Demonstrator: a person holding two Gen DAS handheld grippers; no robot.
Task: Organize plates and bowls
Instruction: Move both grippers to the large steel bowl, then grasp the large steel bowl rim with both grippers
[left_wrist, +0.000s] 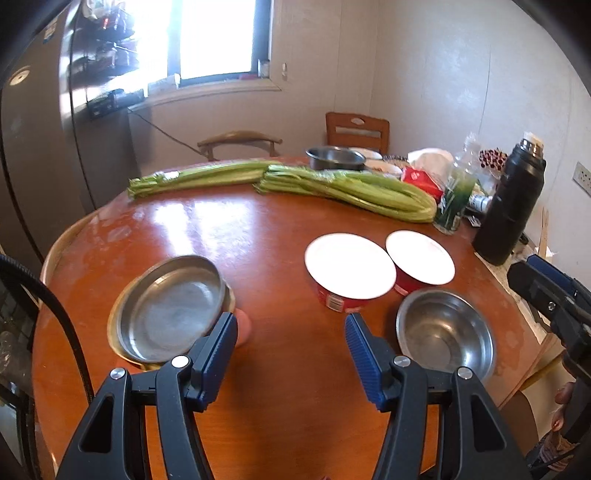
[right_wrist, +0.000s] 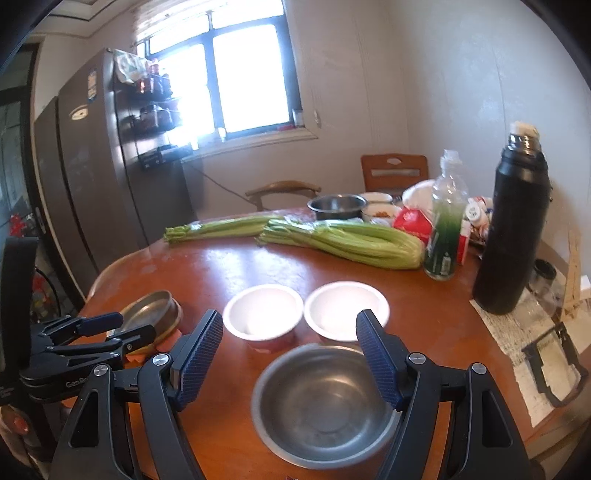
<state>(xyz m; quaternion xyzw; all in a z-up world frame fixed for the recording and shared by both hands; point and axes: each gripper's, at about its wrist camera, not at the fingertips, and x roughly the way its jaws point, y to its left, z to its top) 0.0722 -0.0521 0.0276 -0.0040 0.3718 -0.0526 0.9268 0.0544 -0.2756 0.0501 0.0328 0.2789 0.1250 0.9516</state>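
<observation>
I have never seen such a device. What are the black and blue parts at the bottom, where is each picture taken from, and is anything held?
They are two hand-held grippers; a person carries one in each hand, each bearing a camera that looks along its fingers. One picture comes from the left hand-held gripper, the other from the right hand-held gripper. Both are open and hold nothing. On the round wooden table lie stacked metal plates, a steel bowl, two red bowls with white insides, celery and a black flask.

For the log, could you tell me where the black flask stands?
The black flask stands upright at the table's right edge, beside the green bottle.
</observation>
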